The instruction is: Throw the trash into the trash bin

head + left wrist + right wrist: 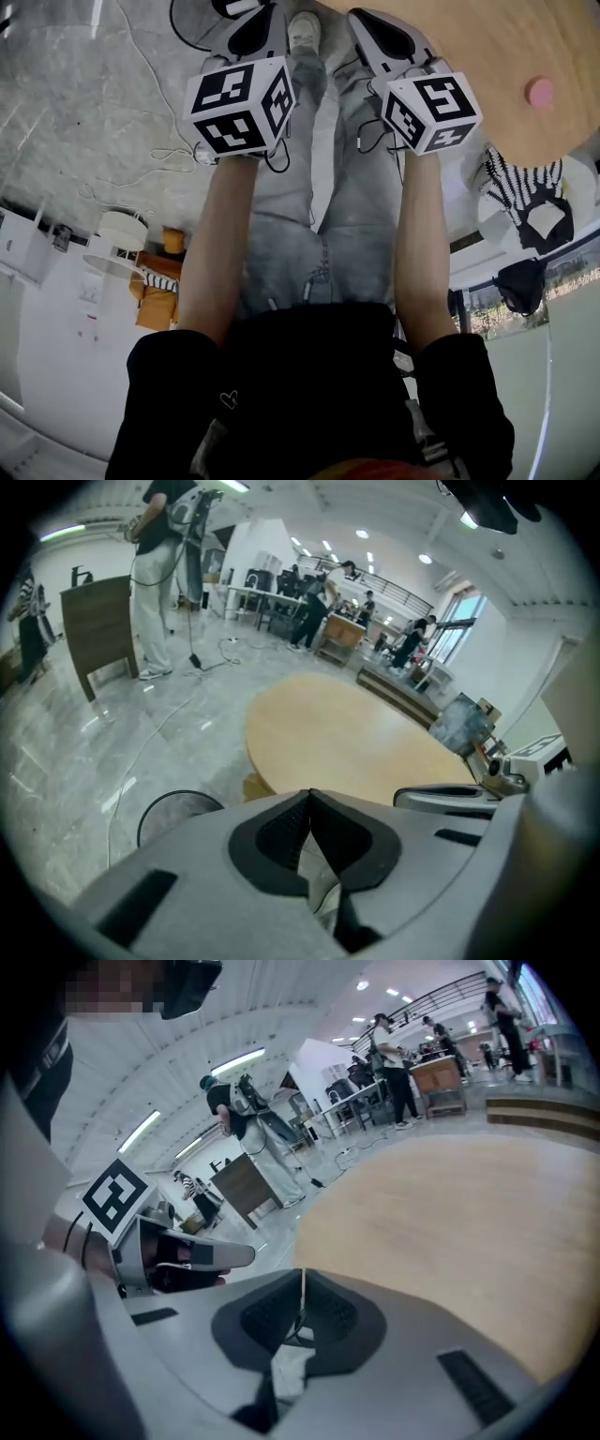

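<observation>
The left claw (309, 796) and right claw (301, 1277) are clenched empty. The pink trash (540, 92) on the desk (487, 37) looks small and light; pinch across its middle.

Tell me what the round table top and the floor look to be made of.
Table top: looks like wood or a wood-look laminate, pale tan with a matte, even surface; the grain is too faint to settle which. Floor: looks like polished stone or marble-pattern tile, grey with pale veining and glossy reflections of the ceiling lights.
</observation>
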Motion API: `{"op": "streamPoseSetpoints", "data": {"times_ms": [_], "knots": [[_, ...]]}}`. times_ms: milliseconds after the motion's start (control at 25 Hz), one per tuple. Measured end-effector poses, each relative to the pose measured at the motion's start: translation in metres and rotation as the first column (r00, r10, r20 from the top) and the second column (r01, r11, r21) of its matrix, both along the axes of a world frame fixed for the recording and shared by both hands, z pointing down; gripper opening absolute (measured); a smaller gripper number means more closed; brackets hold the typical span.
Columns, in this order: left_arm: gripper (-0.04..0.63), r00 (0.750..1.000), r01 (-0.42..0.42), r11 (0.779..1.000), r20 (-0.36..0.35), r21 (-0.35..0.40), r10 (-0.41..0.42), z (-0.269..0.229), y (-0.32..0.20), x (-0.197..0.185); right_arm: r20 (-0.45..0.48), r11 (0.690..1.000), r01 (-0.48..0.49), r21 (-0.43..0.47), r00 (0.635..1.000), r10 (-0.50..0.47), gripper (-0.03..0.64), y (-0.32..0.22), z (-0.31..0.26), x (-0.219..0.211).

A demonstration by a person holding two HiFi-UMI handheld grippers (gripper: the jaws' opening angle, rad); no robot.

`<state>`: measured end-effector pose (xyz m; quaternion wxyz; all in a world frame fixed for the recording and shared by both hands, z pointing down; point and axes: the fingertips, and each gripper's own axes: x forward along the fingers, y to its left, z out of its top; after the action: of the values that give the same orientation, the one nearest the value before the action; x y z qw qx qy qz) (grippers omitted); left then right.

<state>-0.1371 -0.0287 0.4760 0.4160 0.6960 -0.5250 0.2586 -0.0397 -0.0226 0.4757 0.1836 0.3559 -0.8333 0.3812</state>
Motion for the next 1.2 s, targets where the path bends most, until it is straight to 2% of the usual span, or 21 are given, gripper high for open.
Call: {"op": "streamPoseSetpoints", "data": {"times_ms": [280,400,640,960,1200], "knots": [[0.006,0.983,-0.184,0.983,-0.009,0.012,0.184,-0.011,-0.001,0.105,-0.006,0.970,-0.245,0.010,0.970,0.245,0.015,0.013,-0.013,0.118],[0.006,0.968,-0.252,0.968,-0.010,0.014,0.252,-0.013,0.004,0.149,-0.017,0.944,-0.330,0.010,0.944,0.330,0.015,0.027,-0.014,0.165],[0.006,0.942,-0.335,0.942,-0.013,0.011,0.335,-0.013,0.018,0.226,-0.046,0.886,-0.463,0.013,0.885,0.463,0.017,0.050,-0.011,0.254],[0.006,0.905,-0.425,0.905,-0.009,0.001,0.425,-0.007,0.031,0.316,-0.103,0.814,-0.579,0.034,0.809,0.579,0.017,0.069,-0.004,0.356],[0.006,0.882,-0.470,0.882,-0.010,0.002,0.470,-0.004,0.032,0.367,-0.179,0.782,-0.621,0.051,0.765,0.619,0.018,0.076,0.006,0.410]]}}
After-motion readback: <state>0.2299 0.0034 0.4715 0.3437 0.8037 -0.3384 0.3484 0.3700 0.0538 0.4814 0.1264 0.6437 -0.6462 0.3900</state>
